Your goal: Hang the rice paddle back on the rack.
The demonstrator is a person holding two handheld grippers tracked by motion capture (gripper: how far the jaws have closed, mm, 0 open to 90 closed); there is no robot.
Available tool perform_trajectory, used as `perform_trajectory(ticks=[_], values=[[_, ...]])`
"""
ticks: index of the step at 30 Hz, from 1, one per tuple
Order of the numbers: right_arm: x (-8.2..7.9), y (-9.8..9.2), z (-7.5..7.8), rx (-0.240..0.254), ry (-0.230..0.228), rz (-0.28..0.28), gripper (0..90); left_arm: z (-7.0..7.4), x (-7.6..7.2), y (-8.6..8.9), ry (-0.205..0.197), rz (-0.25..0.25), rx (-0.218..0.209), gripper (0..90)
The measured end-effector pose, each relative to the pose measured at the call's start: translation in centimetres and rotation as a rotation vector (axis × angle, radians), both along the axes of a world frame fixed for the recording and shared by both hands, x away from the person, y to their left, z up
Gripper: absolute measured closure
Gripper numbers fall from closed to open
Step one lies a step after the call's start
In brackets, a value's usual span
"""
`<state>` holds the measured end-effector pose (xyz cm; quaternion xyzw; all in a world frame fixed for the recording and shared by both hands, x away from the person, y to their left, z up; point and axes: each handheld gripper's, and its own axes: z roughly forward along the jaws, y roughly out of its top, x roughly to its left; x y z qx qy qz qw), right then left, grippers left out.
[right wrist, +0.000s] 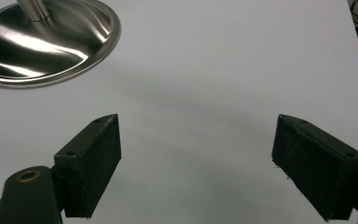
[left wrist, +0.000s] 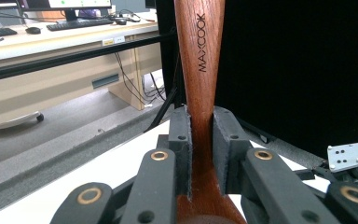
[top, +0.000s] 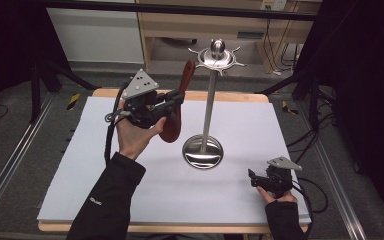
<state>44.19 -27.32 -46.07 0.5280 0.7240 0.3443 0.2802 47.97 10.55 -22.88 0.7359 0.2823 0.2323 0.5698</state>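
A reddish-brown wooden spoon (top: pixel 176 111) marked MAXCOOK (left wrist: pixel 201 51) is held upright above the white table. My left gripper (top: pixel 176 98) (left wrist: pixel 201 140) is shut on its handle, the pads pressing both sides. Just right of it stands a steel utensil stand (top: pixel 210 85) with a hooked top ring and a round base (top: pixel 203 151) (right wrist: pixel 42 39). My right gripper (top: pixel 254 179) (right wrist: pixel 196 154) rests low near the table's front right, its jaws wide open over bare white surface with nothing between them.
The white board (top: pixel 130 190) covers a wooden table. Black frame legs and cables stand at both sides, and a wooden cabinet (top: pixel 240 27) is behind. In the left gripper view, the right gripper's grey plate (left wrist: pixel 352 156) shows at far right.
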Motion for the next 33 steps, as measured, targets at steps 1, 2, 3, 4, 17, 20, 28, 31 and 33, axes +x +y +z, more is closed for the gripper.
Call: perform_trajectory(ticks=[1,2,3,4,17,20,28,31,33], values=[[0.0,0.0,0.0,0.001,0.0,0.001,15.8,0.0,0.0,-0.1,0.0,-0.001,0.0,78.3],[0.0,0.0,0.0,0.002,0.001,0.0,15.8,0.0,0.1,-0.1,0.0,-0.002,-0.001,78.3],[0.0,0.0,0.0,0.002,0.001,0.0,15.8,0.0,0.1,-0.2,0.0,-0.003,-0.002,78.3],[0.0,0.0,0.0,0.002,0.001,0.0,15.8,-0.1,0.1,-0.2,-0.001,-0.004,-0.003,78.3],[0.0,0.0,0.0,0.003,0.001,0.001,15.8,-0.3,0.5,-0.8,-0.001,-0.003,-0.013,78.3],[0.0,0.0,0.0,0.003,0.001,0.001,15.8,-0.4,0.7,-0.9,0.0,-0.006,-0.019,78.3],[0.0,0.0,0.0,0.0,0.0,0.004,15.8,-0.5,0.9,-1.3,0.002,-0.003,-0.017,78.3],[0.0,0.0,0.0,0.0,0.0,0.005,15.8,-0.6,1.1,-1.4,0.002,-0.005,-0.016,78.3],[0.0,0.0,0.0,0.0,-0.001,0.004,15.8,-0.7,1.2,-1.5,0.004,-0.005,-0.019,78.2]])
